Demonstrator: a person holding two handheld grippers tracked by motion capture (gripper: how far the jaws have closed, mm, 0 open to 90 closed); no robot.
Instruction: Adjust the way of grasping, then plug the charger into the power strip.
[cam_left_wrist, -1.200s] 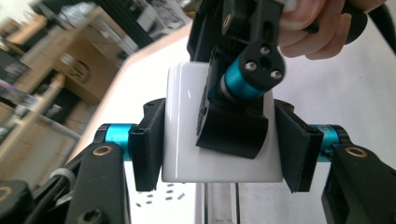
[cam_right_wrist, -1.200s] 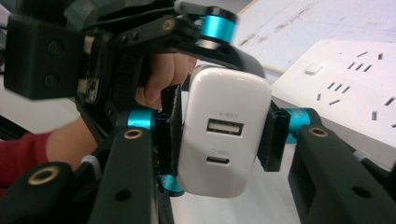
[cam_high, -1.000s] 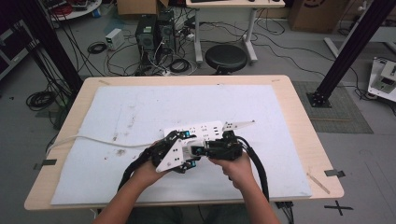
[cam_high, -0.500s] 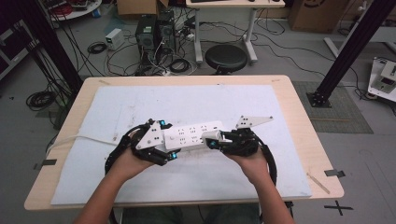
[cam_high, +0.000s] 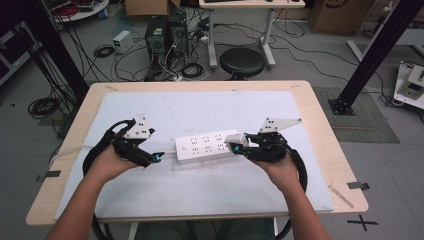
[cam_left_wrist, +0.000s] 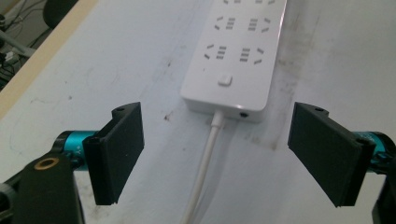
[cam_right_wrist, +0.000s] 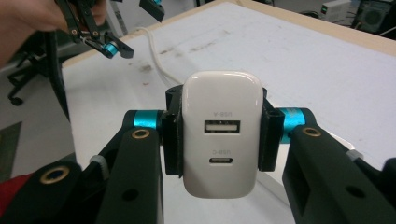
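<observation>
White mat (cam_high: 200, 107) mid-table held power strip (cam_high: 206, 146); right gripper (cam_high: 239, 144) clamped charger (cam_right_wrist: 222, 130), unplugged; left gripper (cam_left_wrist: 219, 154) gaped empty.

We see a glossy white plastic charger (cam_right_wrist: 221, 135) at the frame's centre between matt black tongs pads (cam_right_wrist: 171, 135). The power strip (cam_high: 206, 146) is smooth white plastic. The table (cam_high: 320, 120) shows pale wood edging around a scuffed, matt white sheet (cam_high: 200, 107).

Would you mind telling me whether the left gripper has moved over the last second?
Yes. The left gripper has moved left along the white mat, clear of the power strip.
</observation>
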